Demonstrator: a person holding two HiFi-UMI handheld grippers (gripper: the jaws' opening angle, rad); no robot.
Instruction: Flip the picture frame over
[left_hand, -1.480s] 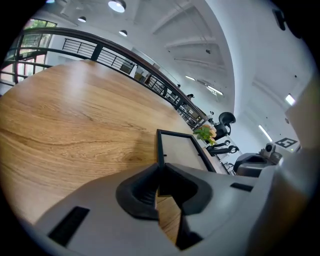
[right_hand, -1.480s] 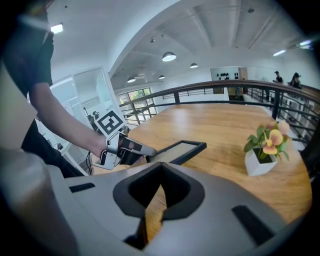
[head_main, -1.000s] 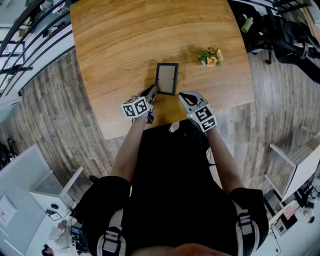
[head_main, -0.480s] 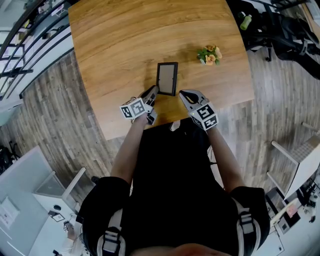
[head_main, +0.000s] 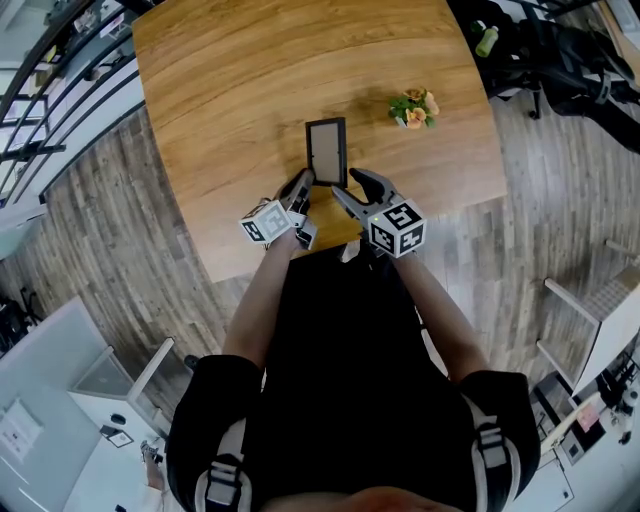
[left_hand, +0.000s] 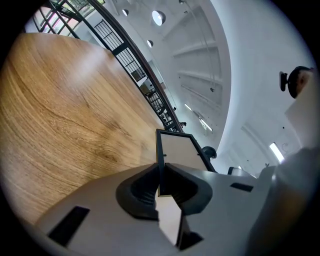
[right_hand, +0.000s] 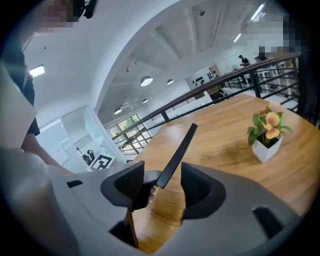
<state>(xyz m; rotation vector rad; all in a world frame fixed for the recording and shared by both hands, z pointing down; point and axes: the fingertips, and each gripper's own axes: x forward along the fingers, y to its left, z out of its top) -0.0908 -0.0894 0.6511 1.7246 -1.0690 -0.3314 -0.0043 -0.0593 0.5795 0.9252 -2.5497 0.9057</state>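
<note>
the left tongs (head_main: 301, 184) pinch the near edge of the picture frame (head_main: 326, 152) by the near edge of the worktop (head_main: 230, 90), while the right tongs (head_main: 354, 190) have just been opening, jaws loose around its rim, bare wood beyond.

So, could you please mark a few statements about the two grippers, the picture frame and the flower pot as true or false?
1. The left hand-held gripper is clamped on the black rectangular picture frame. True.
2. The right hand-held gripper is squeezing the frame tightly. False: its jaws have just been opening and stand apart, with the frame's edge between them and not pressed.
3. A small white pot of orange-pink flowers stands on the wooden table. True.
4. In the head view, the flower pot sits left of the frame. False: it sits to the frame's right, apart from it.
</note>
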